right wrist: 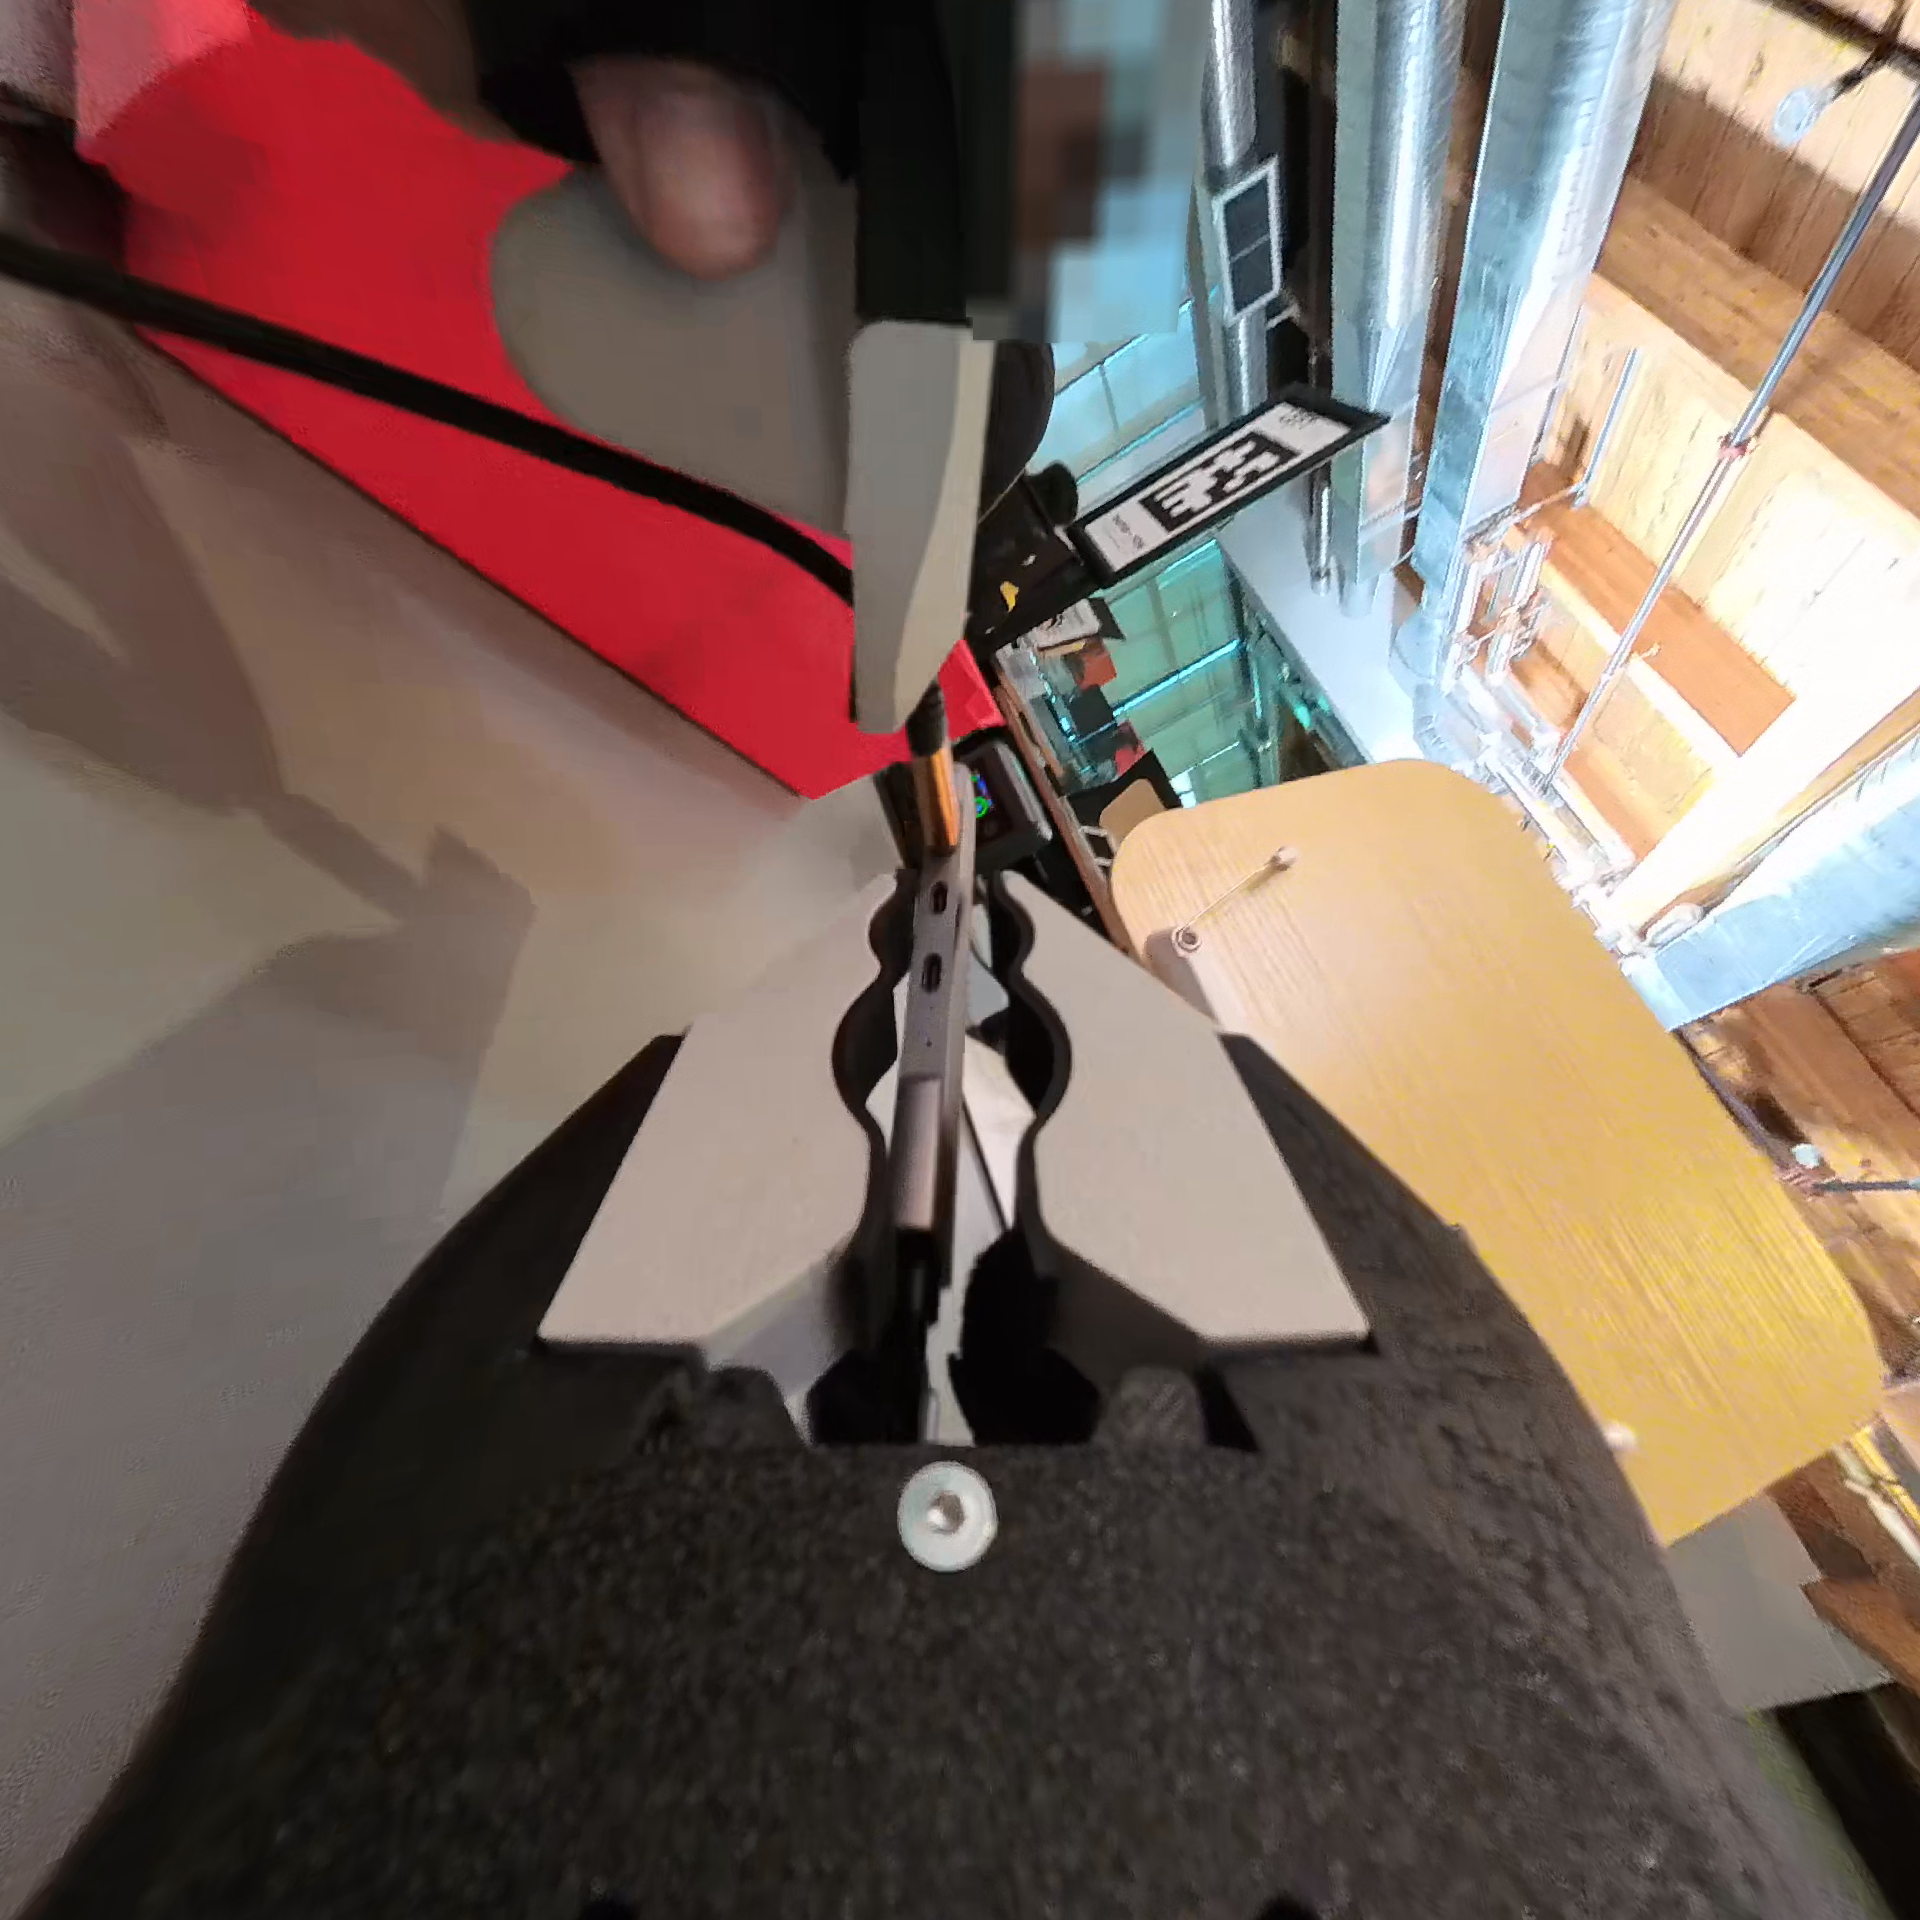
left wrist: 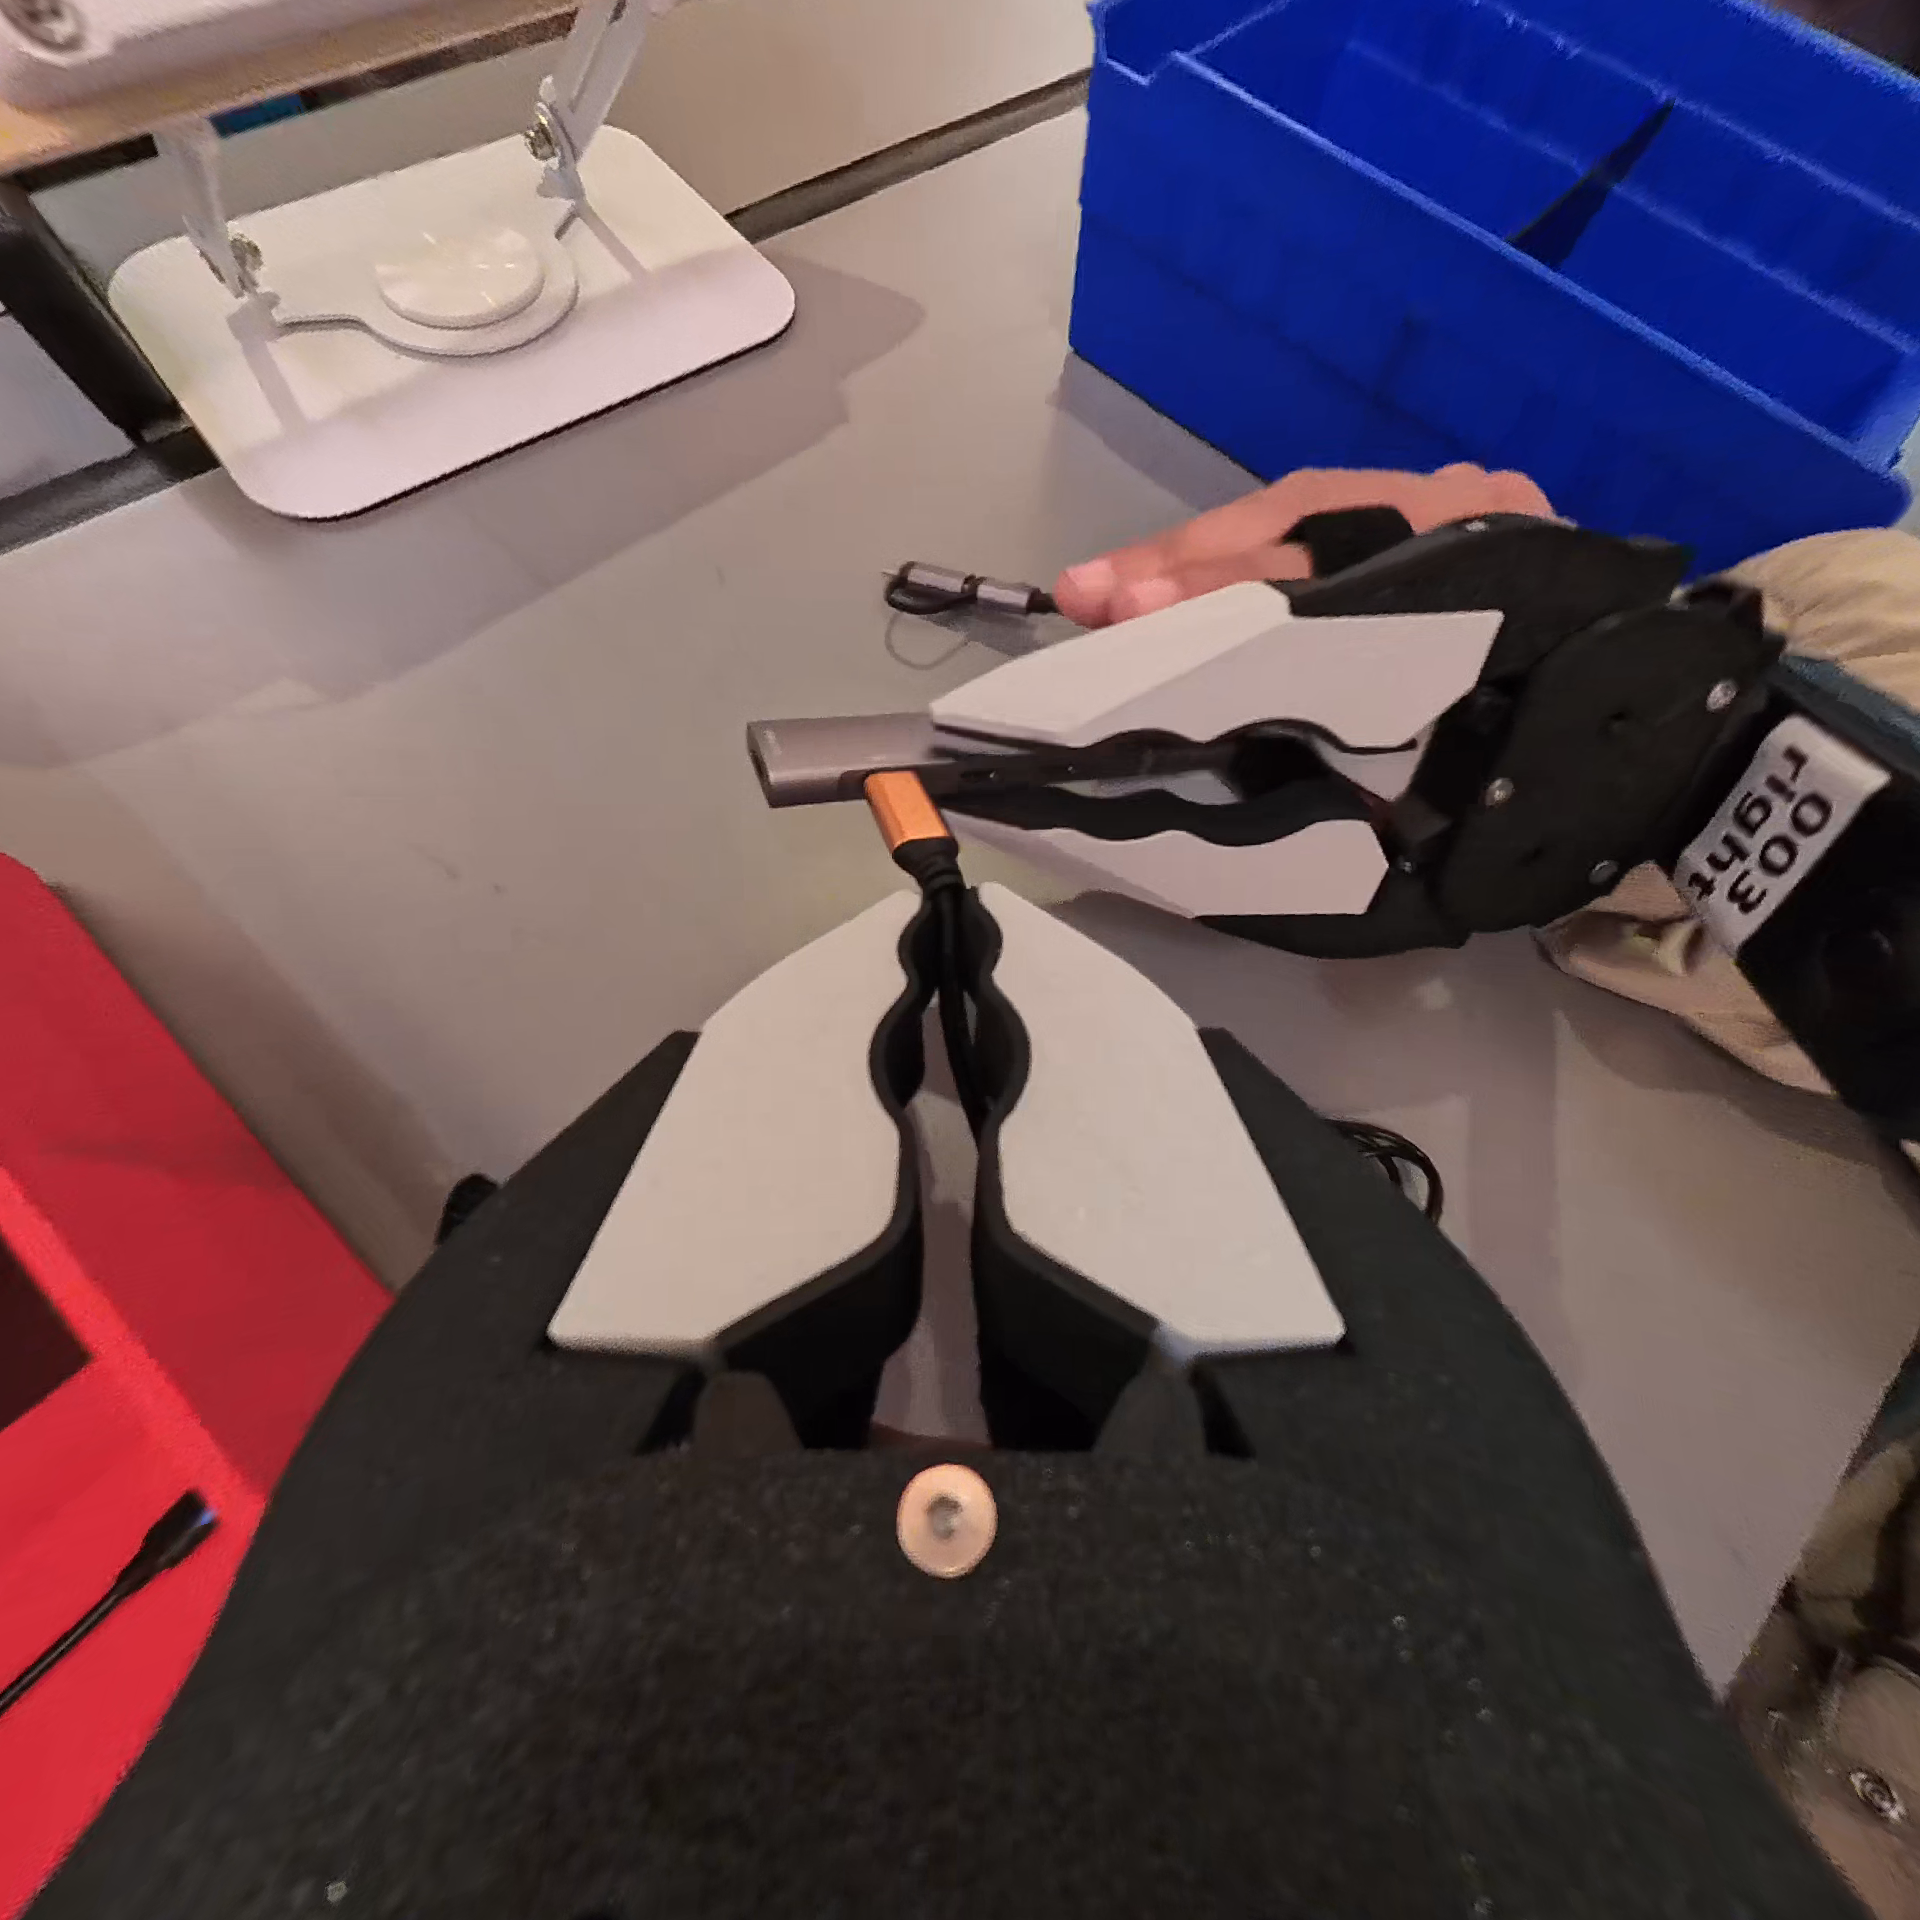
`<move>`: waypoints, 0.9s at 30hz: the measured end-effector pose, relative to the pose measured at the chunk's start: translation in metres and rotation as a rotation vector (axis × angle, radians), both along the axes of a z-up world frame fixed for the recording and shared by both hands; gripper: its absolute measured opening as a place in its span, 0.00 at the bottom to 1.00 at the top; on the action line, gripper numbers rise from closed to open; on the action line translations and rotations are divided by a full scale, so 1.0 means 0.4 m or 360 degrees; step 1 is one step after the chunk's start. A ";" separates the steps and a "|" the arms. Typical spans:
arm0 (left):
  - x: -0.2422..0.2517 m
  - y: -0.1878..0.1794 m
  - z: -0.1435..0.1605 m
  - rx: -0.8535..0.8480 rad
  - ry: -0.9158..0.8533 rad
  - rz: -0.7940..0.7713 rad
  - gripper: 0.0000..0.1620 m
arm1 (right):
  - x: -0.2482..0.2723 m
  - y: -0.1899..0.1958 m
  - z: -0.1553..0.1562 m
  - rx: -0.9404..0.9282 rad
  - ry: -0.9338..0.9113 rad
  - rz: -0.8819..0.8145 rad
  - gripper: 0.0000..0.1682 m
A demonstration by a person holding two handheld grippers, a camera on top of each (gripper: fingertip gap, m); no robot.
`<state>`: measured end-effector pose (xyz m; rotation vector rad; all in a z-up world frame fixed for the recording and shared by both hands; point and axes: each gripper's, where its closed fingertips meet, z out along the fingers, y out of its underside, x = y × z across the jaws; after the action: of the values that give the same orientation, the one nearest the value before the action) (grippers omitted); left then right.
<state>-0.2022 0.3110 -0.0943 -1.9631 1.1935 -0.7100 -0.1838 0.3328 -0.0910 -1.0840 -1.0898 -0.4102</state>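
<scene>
My left gripper (left wrist: pixel 948 902) is shut on a black cable (left wrist: pixel 954 997) just behind its orange plug (left wrist: pixel 906 821). The plug sits in the side of a slim grey hub (left wrist: pixel 831 750). My right gripper (left wrist: pixel 940 769), coming in from the right in the left wrist view, is shut on that hub and holds it above the grey table (left wrist: pixel 520 748). In the right wrist view the hub (right wrist: pixel 930 1039) stands edge-on between my right gripper's (right wrist: pixel 945 894) fingers, with the orange plug (right wrist: pixel 940 795) at its far end and the left gripper's finger (right wrist: pixel 904 520) beyond.
A blue divided bin (left wrist: pixel 1507 260) stands at the back right. A white stand (left wrist: pixel 457 322) is at the back left. A red tray (left wrist: pixel 135 1247) lies at the left. A small grey cable adapter (left wrist: pixel 961 594) lies on the table by a hand (left wrist: pixel 1226 551).
</scene>
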 end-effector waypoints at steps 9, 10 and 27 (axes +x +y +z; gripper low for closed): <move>-0.024 0.002 0.020 -0.0213 -0.0085 -0.0090 0.02 | 0.004 0.004 -0.001 0.0161 -0.0138 -0.0069 0.05; -0.019 -0.010 0.013 -0.0242 -0.0074 -0.0126 0.02 | 0.001 0.001 -0.001 0.0142 -0.0123 -0.0058 0.05; -0.028 0.000 -0.008 -0.0216 -0.0003 -0.0101 0.02 | 0.013 0.014 -0.025 0.0027 -0.0154 -0.0096 0.05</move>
<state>-0.2132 0.3111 -0.0973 -2.0417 1.2394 -0.8449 -0.1786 0.3386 -0.1010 -1.0930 -1.1385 -0.5237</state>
